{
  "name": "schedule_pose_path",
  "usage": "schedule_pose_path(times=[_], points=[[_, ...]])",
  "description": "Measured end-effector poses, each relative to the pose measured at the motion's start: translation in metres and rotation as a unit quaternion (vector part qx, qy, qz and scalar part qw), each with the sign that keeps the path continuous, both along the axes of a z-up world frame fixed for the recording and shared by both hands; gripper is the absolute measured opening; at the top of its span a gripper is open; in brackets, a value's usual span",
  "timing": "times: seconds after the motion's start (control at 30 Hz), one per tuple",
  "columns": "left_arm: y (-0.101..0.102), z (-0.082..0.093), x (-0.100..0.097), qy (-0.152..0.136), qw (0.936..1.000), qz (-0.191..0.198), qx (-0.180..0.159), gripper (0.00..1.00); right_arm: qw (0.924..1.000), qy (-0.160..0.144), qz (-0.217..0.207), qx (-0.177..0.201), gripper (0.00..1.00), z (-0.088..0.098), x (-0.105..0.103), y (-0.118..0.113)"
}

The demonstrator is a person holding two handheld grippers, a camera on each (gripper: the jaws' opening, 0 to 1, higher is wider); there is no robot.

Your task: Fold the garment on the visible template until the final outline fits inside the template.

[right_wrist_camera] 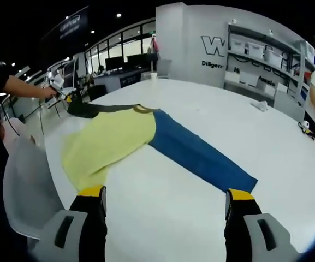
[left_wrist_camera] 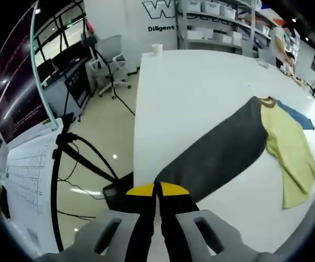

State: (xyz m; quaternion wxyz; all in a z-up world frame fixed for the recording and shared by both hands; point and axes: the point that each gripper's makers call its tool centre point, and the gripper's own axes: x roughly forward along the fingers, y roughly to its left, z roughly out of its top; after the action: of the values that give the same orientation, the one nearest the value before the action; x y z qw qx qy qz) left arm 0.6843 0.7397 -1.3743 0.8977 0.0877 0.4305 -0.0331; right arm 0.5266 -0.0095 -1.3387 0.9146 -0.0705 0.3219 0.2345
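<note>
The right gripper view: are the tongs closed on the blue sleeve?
No, the right tongs stand wide open, short of the blue sleeve lying flat on the table.

my left gripper (left_wrist_camera: pixel 158 192): black fingers with yellow tips, smooth matt plastic, on pale grey moulded plastic bodies; tips pressed together on the dark cuff.
my right gripper (right_wrist_camera: pixel 165 200): same matt black and yellow plastic, grey housings, fingers wide apart.
long-sleeved cloth garment (right_wrist_camera: pixel 119 136): soft matt knit, pale yellow body lightly wrinkled, charcoal sleeve (left_wrist_camera: pixel 217 153) and blue sleeve (right_wrist_camera: pixel 201 156) smoother, brown ribbed collar.
white table (right_wrist_camera: pixel 266 147): smooth, faintly satin top under the garment.
floor (left_wrist_camera: pixel 100 131): beside the table, glossy, mirroring ceiling lights.
white chair (right_wrist_camera: pixel 23 180): at the table's edge, smooth plastic shell.
</note>
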Motion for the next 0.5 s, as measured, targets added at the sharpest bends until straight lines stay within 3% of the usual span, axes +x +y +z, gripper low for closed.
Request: schedule_pose_path(times=[0.17, 0.5], points=[[0.010, -0.013, 0.008, 0.011, 0.9998, 0.015, 0.007, 0.01, 1.0000, 0.003, -0.005, 0.002, 0.88, -0.001, 0.001, 0.000], [0.016, -0.024, 0.014, 0.014, 0.9979, -0.024, 0.059, 0.06, 0.9999, 0.009, -0.008, 0.009, 0.87, -0.006, 0.006, 0.008]])
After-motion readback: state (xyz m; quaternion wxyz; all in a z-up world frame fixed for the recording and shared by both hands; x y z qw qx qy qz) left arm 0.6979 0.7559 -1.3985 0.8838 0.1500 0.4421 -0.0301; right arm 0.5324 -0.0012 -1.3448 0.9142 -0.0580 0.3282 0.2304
